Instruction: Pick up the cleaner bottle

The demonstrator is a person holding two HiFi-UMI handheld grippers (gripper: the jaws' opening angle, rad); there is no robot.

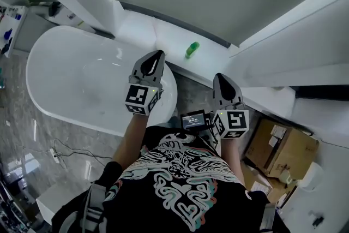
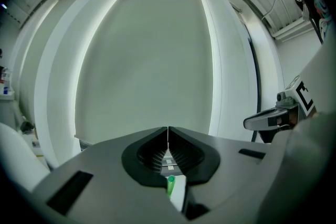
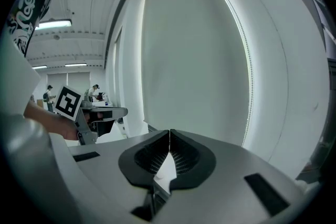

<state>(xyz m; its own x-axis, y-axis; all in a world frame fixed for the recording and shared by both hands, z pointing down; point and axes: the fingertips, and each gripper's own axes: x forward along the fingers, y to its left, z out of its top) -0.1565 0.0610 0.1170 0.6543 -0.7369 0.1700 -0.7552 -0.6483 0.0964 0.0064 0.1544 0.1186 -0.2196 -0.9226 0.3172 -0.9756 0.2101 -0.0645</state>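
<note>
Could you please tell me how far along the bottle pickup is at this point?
Done: nothing yet; the green bottle sits untouched on the white ledge behind the tub. In hand: the left hand-held gripper and right hand-held gripper are held out towards it, jaws together and empty, the left one nearer. Left: open a gripper, reach the bottle, close on it, lift.

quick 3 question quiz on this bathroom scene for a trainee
1. True or false: the left gripper and the right gripper both have their jaws shut.
2. The green bottle is on: A the bathtub rim, B the white ledge, C the floor.
3. Fill in: the green bottle is held by ___ gripper.
Key: 1 true; 2 B; 3 neither.
</note>
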